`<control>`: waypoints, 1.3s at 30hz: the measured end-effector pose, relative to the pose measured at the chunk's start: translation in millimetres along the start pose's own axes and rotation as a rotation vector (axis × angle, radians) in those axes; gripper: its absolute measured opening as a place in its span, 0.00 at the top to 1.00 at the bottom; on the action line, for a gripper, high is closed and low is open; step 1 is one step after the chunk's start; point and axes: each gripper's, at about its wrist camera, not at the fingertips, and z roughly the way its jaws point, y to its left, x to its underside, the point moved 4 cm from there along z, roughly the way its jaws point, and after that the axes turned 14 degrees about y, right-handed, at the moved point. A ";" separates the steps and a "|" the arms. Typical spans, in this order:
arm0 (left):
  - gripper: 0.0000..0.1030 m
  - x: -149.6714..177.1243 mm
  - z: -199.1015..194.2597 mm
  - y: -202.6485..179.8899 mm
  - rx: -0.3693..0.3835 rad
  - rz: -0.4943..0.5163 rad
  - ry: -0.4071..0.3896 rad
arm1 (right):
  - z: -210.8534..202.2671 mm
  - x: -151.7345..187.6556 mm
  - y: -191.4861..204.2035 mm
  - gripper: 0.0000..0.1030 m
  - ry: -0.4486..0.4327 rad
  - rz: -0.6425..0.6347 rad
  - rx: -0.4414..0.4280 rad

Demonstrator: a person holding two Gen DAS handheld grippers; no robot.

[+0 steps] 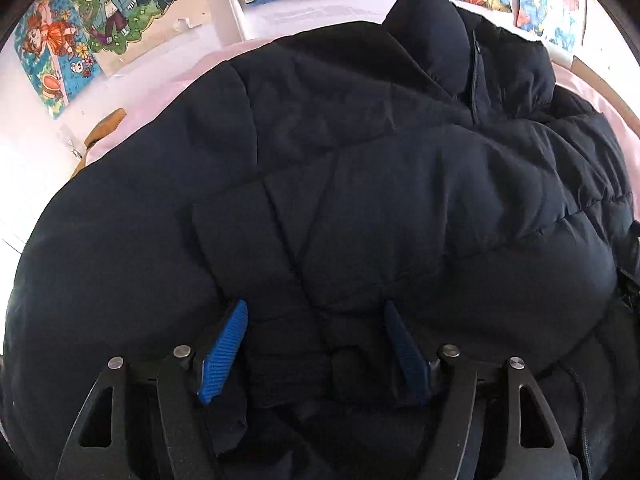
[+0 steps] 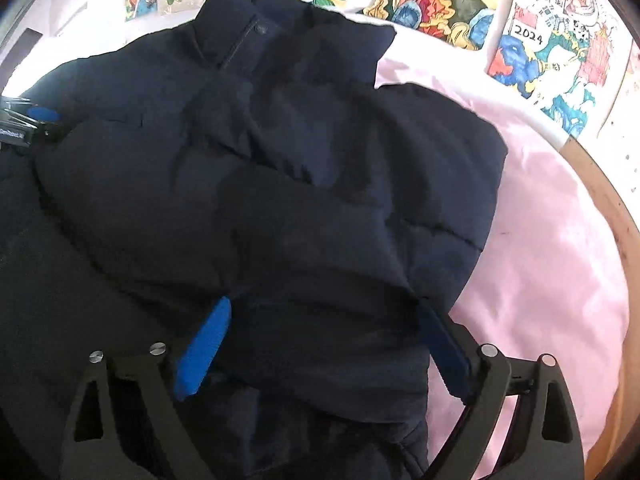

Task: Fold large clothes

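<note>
**Jacket, dark padded, part-folded: hazards and claw poses**

Item: dark puffer jacket (image 1: 360, 184), lying on a pink sheet (image 2: 552, 240), collar (image 2: 256, 28) toward 12 o'clock in both wrist views. Its side panels look folded in over the middle; the lower part is bunched at 6 o'clock beneath both claws.

Hazards, as judged:
- Springy padding. A flap let go without pressing would likely puff up and reopen the fold.
- Slick shell on a smooth sheet. A pull on one side alone could drag the whole bundle off square.
- Thick layers. A shallow pinch may catch only the outer skin, leaving the filling behind and the next fold lopsided.
- Loose cord (image 1: 580, 400) at 4 o'clock in the left view could snag a finger.

Left claw (image 1: 316, 316): tilted steeply down over the jacket's lower middle, jaws moderately apart, fabric between them but no pad pressing on it; it holds nothing.

Right claw (image 2: 324, 316): angled down at the jacket's right edge, jaws wide, straddling a folded flap without gripping it.
</note>
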 end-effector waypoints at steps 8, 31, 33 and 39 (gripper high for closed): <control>0.09 33.0 -77.5 47.7 0.277 -0.077 -0.211 | -17.8 9.4 5.0 0.09 -0.060 -0.006 0.024; 0.00 240.7 -61.6 245.9 0.404 -1.008 -0.226 | -151.0 68.8 50.4 0.02 -0.205 -0.116 -0.368; 0.00 236.5 -56.0 250.3 0.394 -1.047 -0.237 | -151.6 73.2 53.5 0.02 -0.178 -0.092 -0.425; 0.00 226.1 -38.0 264.2 0.359 -1.166 -0.226 | -139.9 80.0 61.8 0.02 -0.116 -0.051 -0.529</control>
